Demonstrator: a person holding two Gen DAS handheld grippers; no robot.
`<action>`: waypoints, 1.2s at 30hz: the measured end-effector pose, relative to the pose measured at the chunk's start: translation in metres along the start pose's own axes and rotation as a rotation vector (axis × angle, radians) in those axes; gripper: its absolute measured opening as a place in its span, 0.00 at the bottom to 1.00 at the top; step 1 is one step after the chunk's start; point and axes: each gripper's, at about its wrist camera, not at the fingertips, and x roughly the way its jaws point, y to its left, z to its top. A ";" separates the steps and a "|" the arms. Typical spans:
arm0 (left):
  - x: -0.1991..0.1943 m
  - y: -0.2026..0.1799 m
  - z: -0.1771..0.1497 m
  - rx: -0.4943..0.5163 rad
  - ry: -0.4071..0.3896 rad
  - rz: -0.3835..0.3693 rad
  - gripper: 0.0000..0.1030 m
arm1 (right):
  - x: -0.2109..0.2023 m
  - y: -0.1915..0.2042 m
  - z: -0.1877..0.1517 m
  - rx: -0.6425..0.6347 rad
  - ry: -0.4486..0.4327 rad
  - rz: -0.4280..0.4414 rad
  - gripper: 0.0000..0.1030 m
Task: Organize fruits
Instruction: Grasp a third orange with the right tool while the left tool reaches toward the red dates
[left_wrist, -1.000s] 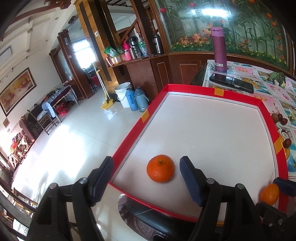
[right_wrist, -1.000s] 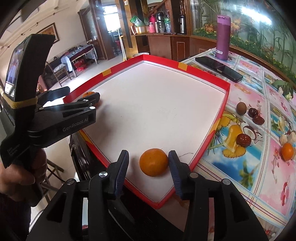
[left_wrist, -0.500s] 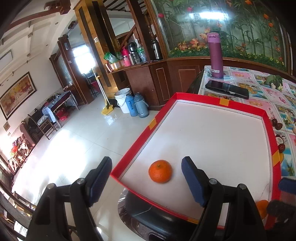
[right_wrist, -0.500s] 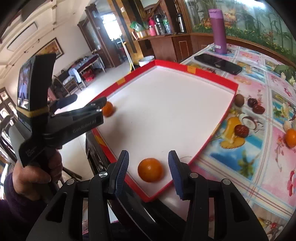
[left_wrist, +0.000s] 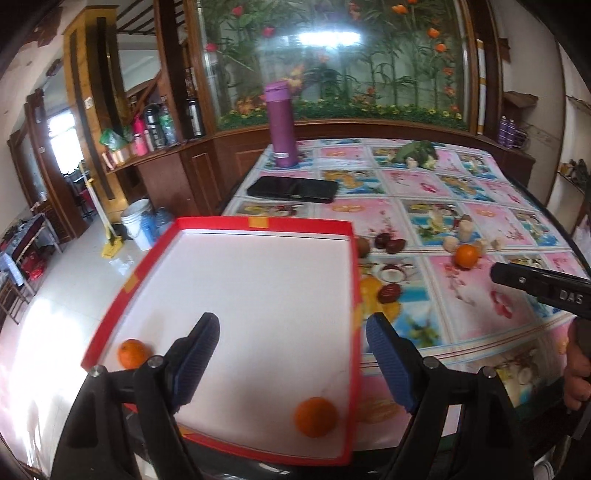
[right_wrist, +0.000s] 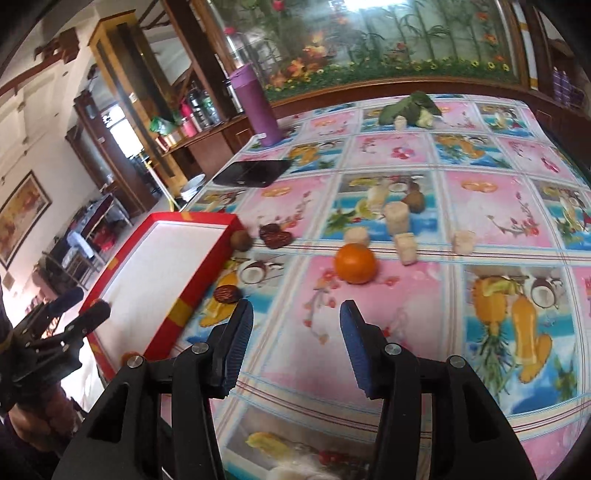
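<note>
Tablecloth (right_wrist: 369, 302) has 1 orange (right_wrist: 355, 263), tray (left_wrist: 354, 295) has 2 oranges (left_wrist: 316, 416); both grippers' jaws just widened, spread, empty.

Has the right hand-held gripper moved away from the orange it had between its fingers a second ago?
Yes. The right hand-held gripper, jaws just opening and empty, has swung right off the red-rimmed tray toward the loose orange.

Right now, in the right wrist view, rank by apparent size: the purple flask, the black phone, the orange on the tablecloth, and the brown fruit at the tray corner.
1. Purple flask
2. Black phone, close to the flask; its foreshortening makes this unsure
3. Orange, nearer the camera, so it looks enlarged
4. Brown fruit, smallest
</note>
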 end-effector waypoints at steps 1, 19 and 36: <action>0.002 -0.010 0.002 0.014 0.010 -0.033 0.81 | 0.000 -0.005 0.000 0.014 -0.001 -0.004 0.47; 0.062 -0.026 -0.012 -0.017 0.179 -0.135 0.81 | 0.031 -0.024 0.020 -0.002 0.037 -0.049 0.47; 0.078 0.006 0.005 -0.056 0.183 -0.025 0.81 | 0.062 -0.026 0.027 -0.038 0.100 -0.072 0.47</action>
